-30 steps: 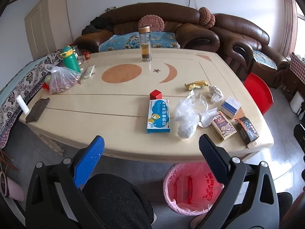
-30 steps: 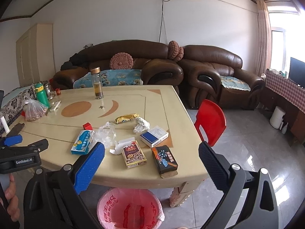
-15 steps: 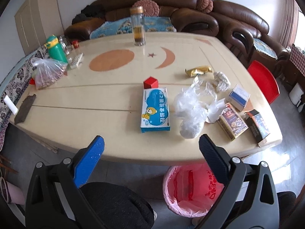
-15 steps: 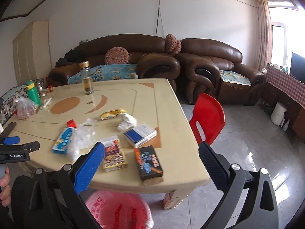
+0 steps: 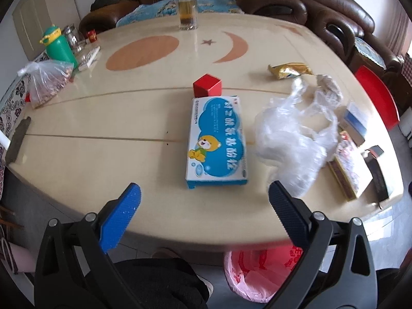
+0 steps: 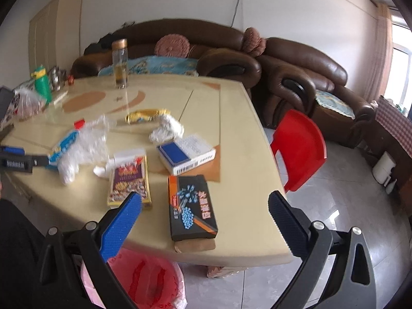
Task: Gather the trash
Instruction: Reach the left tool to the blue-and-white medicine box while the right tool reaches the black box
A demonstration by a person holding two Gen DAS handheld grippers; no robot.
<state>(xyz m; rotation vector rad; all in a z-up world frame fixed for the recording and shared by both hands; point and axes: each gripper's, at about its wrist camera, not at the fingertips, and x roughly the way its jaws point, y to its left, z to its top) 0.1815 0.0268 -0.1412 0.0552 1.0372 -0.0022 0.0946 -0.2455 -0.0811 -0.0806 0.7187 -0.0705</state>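
Observation:
My left gripper [image 5: 204, 197] is open and empty over the table's near edge, just short of a blue and white box [image 5: 217, 139]. A crumpled clear plastic bag [image 5: 291, 139] lies to its right. My right gripper [image 6: 204, 203] is open and empty above a black box [image 6: 190, 207], with a yellow patterned box [image 6: 130, 180] to its left and a white and blue box [image 6: 185, 154] beyond. A gold wrapper [image 6: 145, 115] and a crumpled tissue [image 6: 167, 128] lie further back. A bin with a pink bag [image 6: 144, 280] stands under the table edge; it also shows in the left wrist view [image 5: 257, 273].
A small red cube [image 5: 207, 85], a glass bottle [image 5: 186, 2], a green bottle [image 5: 58, 46] and a bag of food [image 5: 47, 82] stand on the beige table [image 5: 103, 134]. A red chair [image 6: 300, 146] stands at the right. Brown sofas [image 6: 296, 67] line the back.
Both grippers have moved forward and down toward the table. The boxes and the plastic bag look larger and closer. Nothing has been taken hold of.

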